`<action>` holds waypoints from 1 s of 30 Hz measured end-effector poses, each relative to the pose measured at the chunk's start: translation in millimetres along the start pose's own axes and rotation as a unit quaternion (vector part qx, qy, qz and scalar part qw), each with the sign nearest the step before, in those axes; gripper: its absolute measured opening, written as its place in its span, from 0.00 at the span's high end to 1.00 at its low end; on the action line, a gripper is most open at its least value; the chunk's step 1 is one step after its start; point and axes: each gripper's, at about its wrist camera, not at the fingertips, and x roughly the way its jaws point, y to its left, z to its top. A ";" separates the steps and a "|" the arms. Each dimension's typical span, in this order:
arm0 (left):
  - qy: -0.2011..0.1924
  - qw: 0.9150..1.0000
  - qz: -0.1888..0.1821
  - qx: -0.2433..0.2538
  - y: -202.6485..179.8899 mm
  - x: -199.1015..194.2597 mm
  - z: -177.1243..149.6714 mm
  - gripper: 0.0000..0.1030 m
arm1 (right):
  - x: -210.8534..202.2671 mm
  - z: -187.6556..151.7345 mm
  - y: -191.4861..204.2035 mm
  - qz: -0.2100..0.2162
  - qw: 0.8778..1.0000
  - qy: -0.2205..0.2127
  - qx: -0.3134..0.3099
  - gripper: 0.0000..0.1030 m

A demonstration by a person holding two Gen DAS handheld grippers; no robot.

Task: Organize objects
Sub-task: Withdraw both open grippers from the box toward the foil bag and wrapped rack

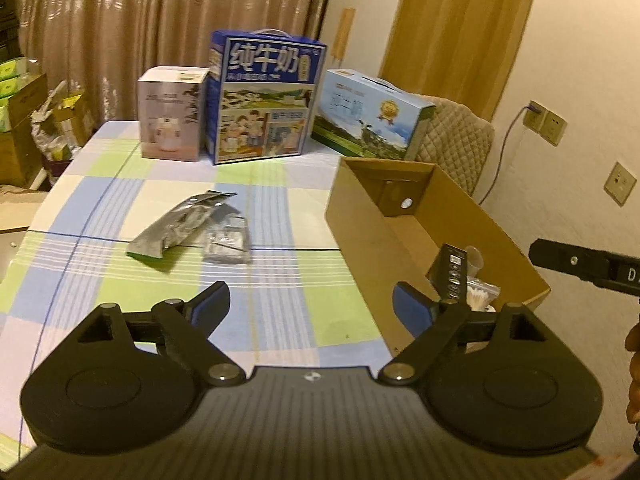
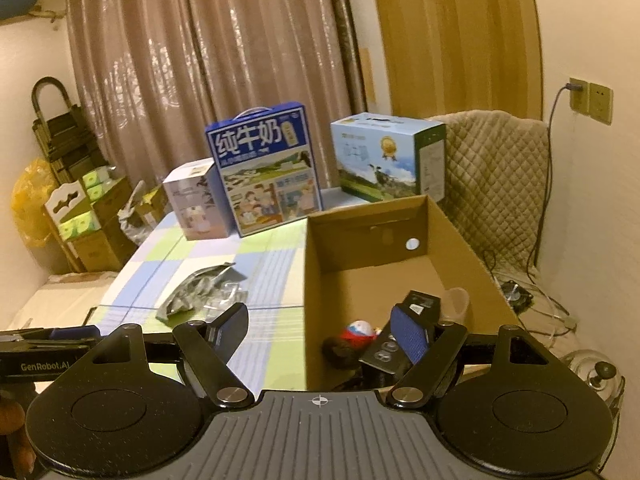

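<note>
The cardboard box (image 2: 472, 248) at 3 o'clock is matt brown corrugated paper. A crinkled foil pouch (image 1: 176, 226) shines silver on the smooth checked tablecloth (image 1: 280, 292). Glossy printed card covers the milk carton (image 1: 266, 100) at 12 o'clock. Quilted cloth drapes the chair (image 2: 496, 188).

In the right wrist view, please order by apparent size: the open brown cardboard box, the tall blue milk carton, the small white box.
1. Open brown cardboard box, though nearest.
2. Tall blue milk carton.
3. Small white box.
</note>
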 end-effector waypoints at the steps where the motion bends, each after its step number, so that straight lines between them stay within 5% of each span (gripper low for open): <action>1: -0.001 1.000 0.002 -0.002 3.4 -1.5 -0.2 0.15 | 0.5 -0.2 2.7 0.001 1.000 0.000 -0.002 0.27; 30: 0.004 0.994 0.102 -0.039 101.8 8.9 -8.8 0.01 | 53.9 -9.0 73.0 0.044 0.998 0.035 -0.043 0.27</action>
